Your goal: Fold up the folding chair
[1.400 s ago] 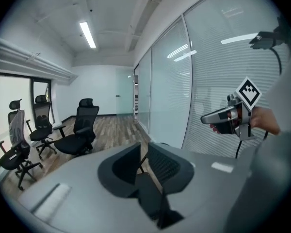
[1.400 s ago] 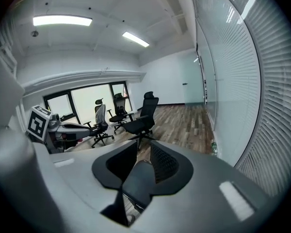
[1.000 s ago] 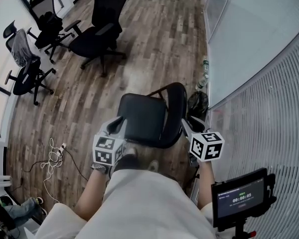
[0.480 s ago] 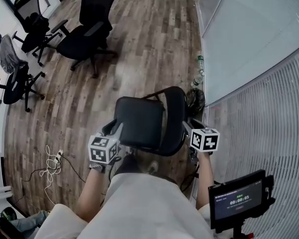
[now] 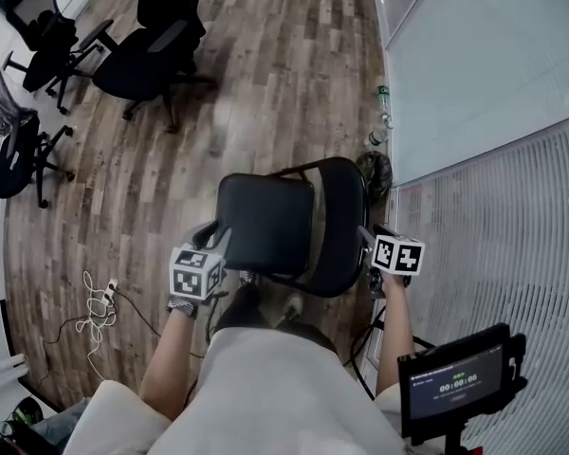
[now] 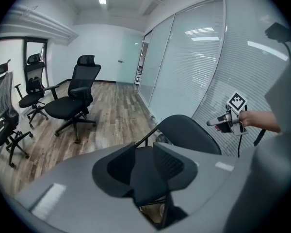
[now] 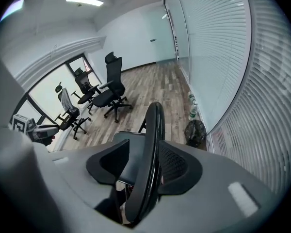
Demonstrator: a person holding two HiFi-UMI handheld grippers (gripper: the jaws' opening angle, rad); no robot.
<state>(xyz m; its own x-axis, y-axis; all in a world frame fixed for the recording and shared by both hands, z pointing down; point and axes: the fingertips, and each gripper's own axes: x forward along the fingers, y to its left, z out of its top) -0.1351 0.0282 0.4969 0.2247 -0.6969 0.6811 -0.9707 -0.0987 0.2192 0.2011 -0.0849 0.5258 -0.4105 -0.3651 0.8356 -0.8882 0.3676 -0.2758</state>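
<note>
Head view: folding chair [image 5: 299, 226] standing unfolded.
Left gripper [image 6: 143, 152]: fingers [image 6: 170, 165] apart, opening around seat edge [image 6: 145, 181].
Right gripper [image 7: 144, 152]: fingers [image 7: 177, 165] apart, opening around backrest rim [image 7: 153, 130].

Folding chair [image 5: 266, 221] mid-floor — office chairs [image 5: 137, 64] behind it at left, bottles [image 5: 377, 136] against the right wall [image 5: 474, 64].

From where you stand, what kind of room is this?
Most likely an office: black mesh swivel chairs on wheeled bases, a frosted glass partition wall and brown wood-plank flooring all point that way.
</note>
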